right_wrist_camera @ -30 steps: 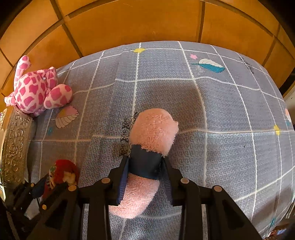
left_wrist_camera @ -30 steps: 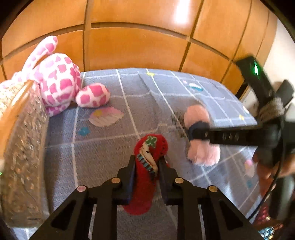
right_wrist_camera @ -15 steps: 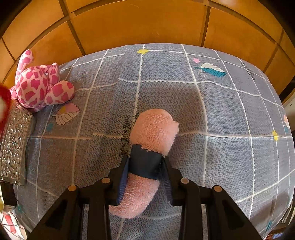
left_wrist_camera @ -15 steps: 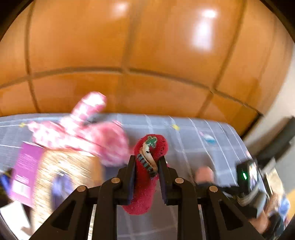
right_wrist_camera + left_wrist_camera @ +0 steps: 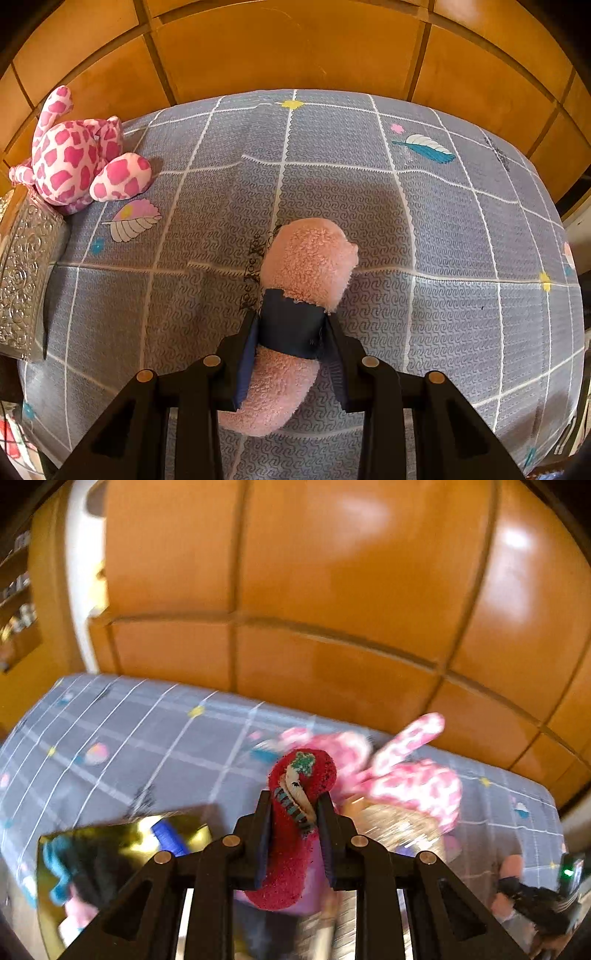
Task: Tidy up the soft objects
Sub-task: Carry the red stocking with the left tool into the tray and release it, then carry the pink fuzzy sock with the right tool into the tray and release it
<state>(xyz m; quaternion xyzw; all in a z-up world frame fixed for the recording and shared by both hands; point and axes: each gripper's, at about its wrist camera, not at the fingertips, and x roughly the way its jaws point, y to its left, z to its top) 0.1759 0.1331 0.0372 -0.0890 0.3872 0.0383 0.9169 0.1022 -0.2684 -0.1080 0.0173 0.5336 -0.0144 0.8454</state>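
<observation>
My left gripper (image 5: 295, 808) is shut on a red plush toy (image 5: 295, 834) with a green and striped decoration, held in the air above a shiny gold box (image 5: 122, 853) at the bed's edge. The left view is blurred. My right gripper (image 5: 291, 325) is shut on a pink fluffy toy (image 5: 306, 258) with a dark blue band, low over the grey patterned bedspread (image 5: 443, 240). A pink-and-white spotted plush animal (image 5: 77, 162) lies at the bed's far left; in the left wrist view (image 5: 413, 782) it sits just behind the red toy.
An embossed metallic box (image 5: 26, 273) stands at the bed's left edge, beside the spotted plush. Orange wooden panelling (image 5: 295, 44) rises behind the bed. The right gripper's body shows at the lower right of the left wrist view (image 5: 535, 901).
My left gripper has lifted the red toy off the bed and swung left over the boxes; its view is now blurred. My right gripper has stayed still with the pink toy.
</observation>
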